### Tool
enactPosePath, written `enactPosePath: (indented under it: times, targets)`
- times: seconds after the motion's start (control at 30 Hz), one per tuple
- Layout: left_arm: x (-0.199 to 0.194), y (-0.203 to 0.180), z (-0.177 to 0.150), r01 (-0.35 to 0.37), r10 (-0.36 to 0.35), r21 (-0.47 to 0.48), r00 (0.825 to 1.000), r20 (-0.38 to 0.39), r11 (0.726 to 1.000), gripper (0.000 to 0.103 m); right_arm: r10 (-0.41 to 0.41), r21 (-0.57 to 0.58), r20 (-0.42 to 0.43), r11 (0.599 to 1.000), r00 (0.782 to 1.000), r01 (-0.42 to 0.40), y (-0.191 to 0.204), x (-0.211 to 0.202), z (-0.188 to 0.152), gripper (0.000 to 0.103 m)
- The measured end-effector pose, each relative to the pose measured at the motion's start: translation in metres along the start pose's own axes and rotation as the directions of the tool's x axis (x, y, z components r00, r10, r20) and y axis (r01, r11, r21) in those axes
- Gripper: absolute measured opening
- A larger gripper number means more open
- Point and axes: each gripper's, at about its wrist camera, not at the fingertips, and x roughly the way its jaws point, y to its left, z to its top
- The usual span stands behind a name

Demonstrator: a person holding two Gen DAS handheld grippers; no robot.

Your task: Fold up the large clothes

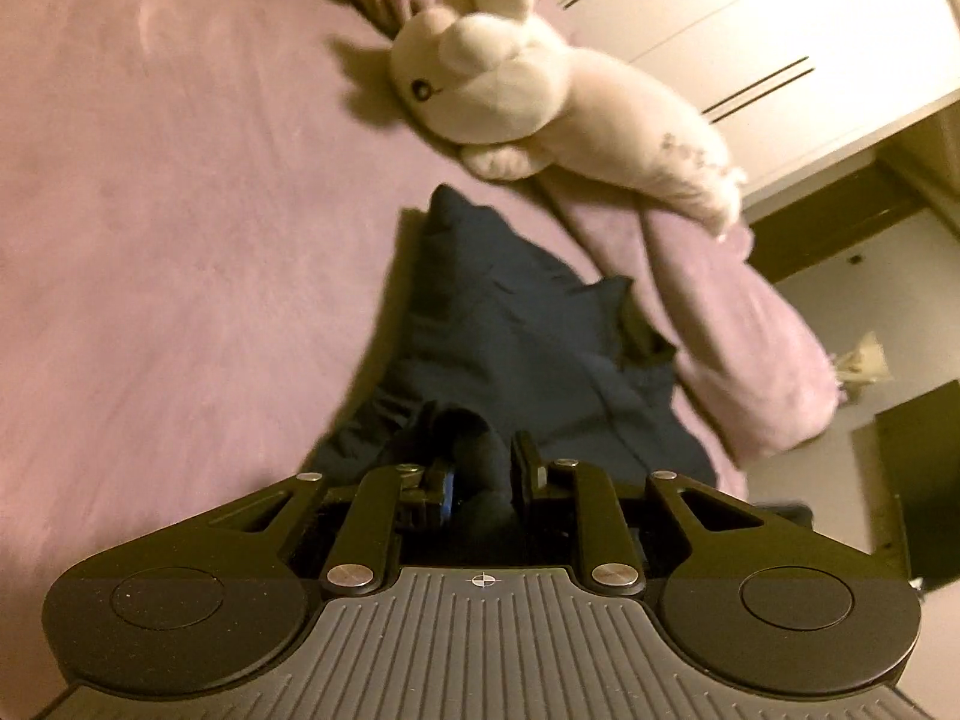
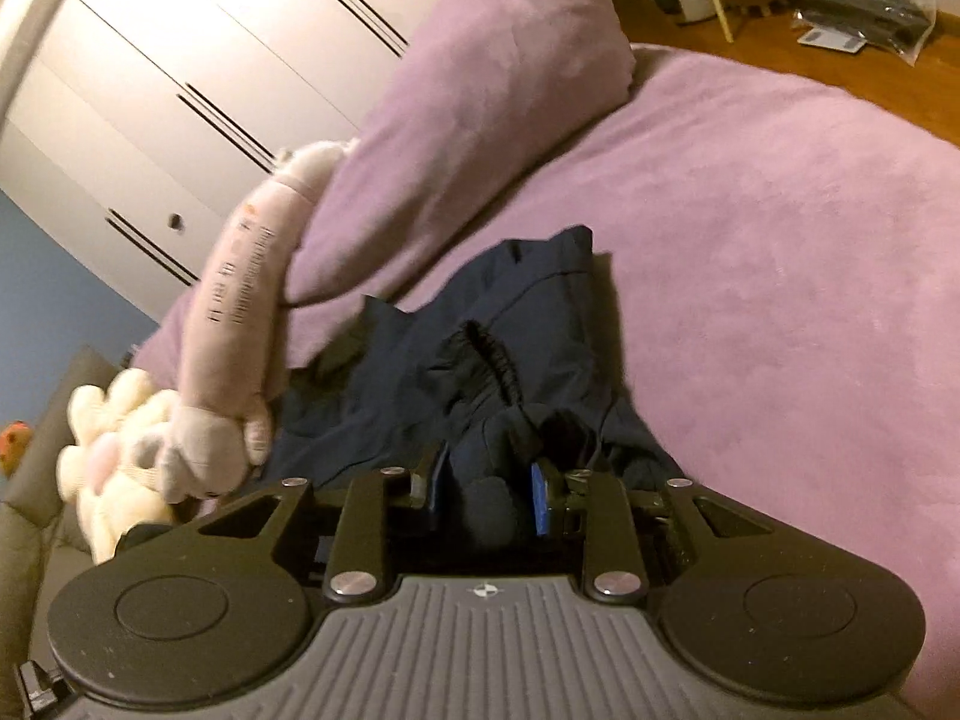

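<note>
A dark navy garment (image 1: 516,324) lies bunched on a purple bed cover (image 1: 180,210). My left gripper (image 1: 480,468) is shut on a bunched fold of the navy cloth at its near end. In the right wrist view the same garment (image 2: 480,324) shows an elastic waistband (image 2: 498,360). My right gripper (image 2: 489,486) is shut on a thick bunch of the navy cloth near that waistband. The cloth runs away from both grippers over the bed.
A pale plush rabbit (image 1: 540,84) lies on a purple pillow (image 1: 750,324) just beyond the garment; it also shows in the right wrist view (image 2: 240,300). A cream plush toy (image 2: 114,450) lies beside it. White wardrobe doors (image 2: 210,72) stand behind. Wooden floor (image 2: 840,60) lies past the bed.
</note>
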Motion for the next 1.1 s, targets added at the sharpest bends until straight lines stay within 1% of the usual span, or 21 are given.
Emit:
enactPosePath:
  times: [0.07, 0.1, 0.13, 0.2, 0.23, 0.27, 0.33, 0.37, 0.4, 0.5, 0.57, 0.63, 0.67, 0.7, 0.73, 0.8, 0.83, 0.87, 1.0, 1.03, 1.1]
  targets:
    - [0.008, 0.005, 0.004, -0.003, 0.003, -0.027, 1.000, -0.004, 1.000, 0.029, 0.004, 0.027, -0.006, 1.000, 1.000, -0.004, -0.003, 0.008, 0.004, 0.040]
    - [0.009, 0.007, 0.006, 0.001, -0.002, -0.043, 1.000, -0.003, 0.999, 0.036, 0.015, 0.036, 0.002, 0.999, 1.000, -0.015, -0.004, 0.008, 0.007, 0.045]
    - [0.010, 0.010, 0.009, 0.011, -0.011, -0.064, 1.000, 0.003, 0.998, 0.043, 0.043, 0.041, 0.022, 0.998, 0.999, -0.044, -0.007, 0.004, 0.011, 0.056]
    - [0.005, 0.016, 0.016, 0.036, -0.034, -0.077, 0.999, 0.034, 0.996, 0.052, 0.085, 0.048, 0.087, 0.995, 0.993, -0.089, -0.013, -0.010, 0.014, 0.073]
    - [0.000, 0.018, 0.019, 0.030, -0.026, -0.069, 0.997, 0.067, 0.997, 0.056, 0.118, 0.040, 0.125, 0.992, 0.985, -0.124, -0.018, -0.020, 0.015, 0.079]
    - [-0.007, 0.019, 0.021, 0.020, -0.013, -0.057, 0.994, 0.107, 0.998, 0.060, 0.131, 0.021, 0.150, 0.991, 0.980, -0.136, -0.021, -0.026, 0.013, 0.080]
    - [-0.022, 0.019, 0.024, -0.005, 0.002, 0.015, 0.983, 0.186, 1.000, 0.074, 0.046, -0.077, 0.132, 0.996, 0.990, -0.036, -0.018, -0.027, 0.006, 0.081]
    - [-0.026, 0.017, 0.022, -0.017, 0.002, 0.074, 0.979, 0.206, 0.997, 0.076, 0.009, -0.132, 0.111, 0.991, 0.994, 0.005, -0.016, -0.021, 0.002, 0.081]
    - [-0.026, 0.016, 0.019, -0.018, -0.006, 0.117, 0.980, 0.199, 0.993, 0.078, -0.014, -0.176, 0.088, 0.984, 0.996, 0.029, -0.014, -0.014, -0.004, 0.081]
    - [-0.012, 0.011, 0.006, 0.009, -0.032, 0.208, 0.994, 0.109, 0.978, 0.078, -0.057, -0.274, 0.045, 0.959, 0.997, 0.067, -0.005, 0.006, -0.018, 0.081]
    - [0.001, 0.009, -0.003, -0.019, 0.001, 0.259, 0.998, 0.070, 0.966, 0.078, -0.071, -0.325, 0.035, 0.942, 0.997, 0.079, 0.002, 0.016, -0.022, 0.077]
    - [0.015, 0.008, -0.008, -0.042, 0.032, 0.293, 0.999, 0.041, 0.955, 0.078, -0.093, -0.360, 0.009, 0.929, 0.996, 0.090, 0.006, 0.026, -0.022, 0.059]
    - [0.019, 0.009, -0.009, -0.052, 0.046, 0.301, 0.999, 0.028, 0.952, 0.078, -0.112, -0.379, 0.007, 0.919, 0.994, 0.106, 0.008, 0.030, -0.022, 0.055]
    - [0.024, 0.009, -0.009, -0.061, 0.057, 0.306, 0.998, 0.021, 0.950, 0.078, -0.124, -0.398, 0.011, 0.910, 0.992, 0.118, 0.010, 0.032, -0.023, 0.046]
    - [0.026, 0.010, -0.009, -0.064, 0.062, 0.311, 0.998, 0.017, 0.948, 0.077, -0.123, -0.412, 0.012, 0.904, 0.992, 0.117, 0.011, 0.034, -0.023, 0.037]
    - [0.028, 0.010, -0.008, -0.077, 0.076, 0.316, 0.997, 0.016, 0.946, 0.075, -0.115, -0.421, 0.016, 0.900, 0.993, 0.111, 0.011, 0.031, -0.024, 0.026]
    - [0.028, 0.010, -0.007, -0.086, 0.085, 0.313, 0.996, 0.018, 0.946, 0.069, -0.110, -0.427, 0.023, 0.898, 0.994, 0.109, 0.012, 0.030, -0.024, 0.021]
    - [0.029, 0.012, -0.005, -0.094, 0.094, 0.304, 0.995, 0.017, 0.948, 0.064, -0.108, -0.432, 0.032, 0.895, 0.994, 0.111, 0.013, 0.028, -0.025, 0.019]
    - [0.024, 0.015, -0.002, -0.098, 0.094, 0.252, 0.995, 0.028, 0.963, 0.031, -0.111, -0.456, 0.082, 0.880, 0.990, 0.137, 0.024, 0.017, -0.031, 0.013]
    - [0.021, 0.014, -0.002, -0.079, 0.074, 0.248, 0.997, 0.029, 0.966, 0.028, -0.106, -0.468, 0.101, 0.872, 0.989, 0.142, 0.030, 0.011, -0.031, 0.013]
    - [0.011, 0.002, -0.003, -0.079, 0.065, 0.282, 0.996, 0.059, 0.956, 0.026, -0.088, -0.484, 0.135, 0.863, 0.987, 0.144, 0.040, -0.001, -0.030, 0.012]
